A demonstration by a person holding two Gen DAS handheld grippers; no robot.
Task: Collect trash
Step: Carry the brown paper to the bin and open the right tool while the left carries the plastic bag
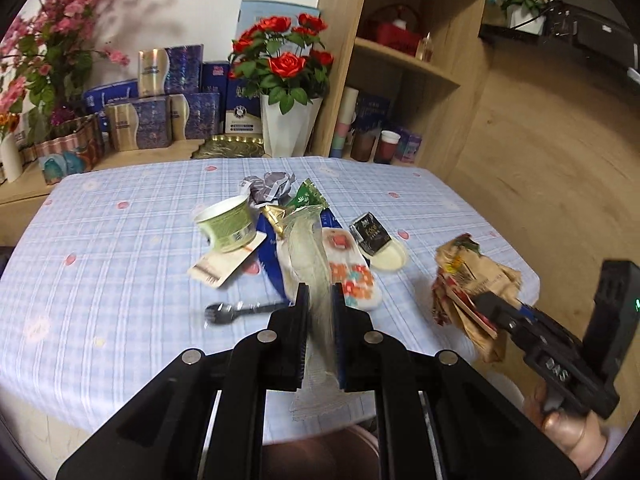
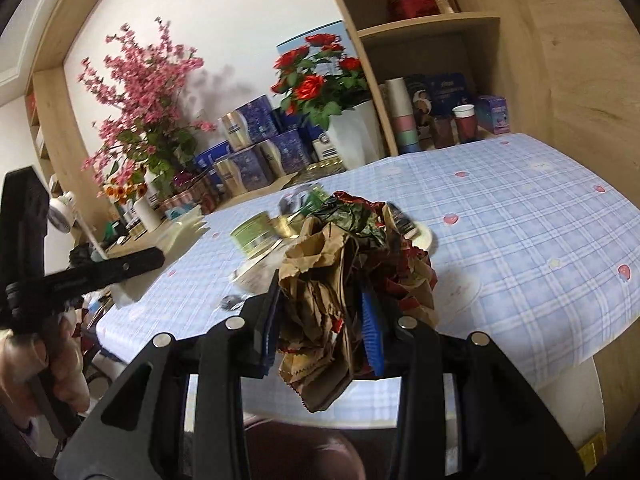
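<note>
The left claw (image 1: 320,300) was clamped nearly flat on a thin, translucent plastic wrapper (image 1: 308,252), whose long axis ran straight ahead of the fingers, its limp tail hanging below them. Left of that claw a black plastic fork (image 1: 236,312) lay flat on the desk (image 1: 120,248), handle pointing toward the claw; ahead and left stood a tipped green paper cup (image 1: 230,220) resting on a card label (image 1: 224,266). Directly beyond the claw's tips sat the rest of the heap: a crumpled silver foil ball (image 1: 266,188), a green sachet (image 1: 306,198), and just right of the wrapper a glossy flat packet printed in orange (image 1: 352,276), then a small black box (image 1: 369,234) on a pale lid (image 1: 390,258). Further right, the right claw (image 2: 320,300) held at a middling width a bulky wad of creased brown paper and red foil wrappers (image 2: 344,264), stiff and crinkly, bulging out above and below its jaws. Judging by this, both claws were loaded, and the remaining litter lay nearer the left one; where the trash should be dropped could not be seen.
</note>
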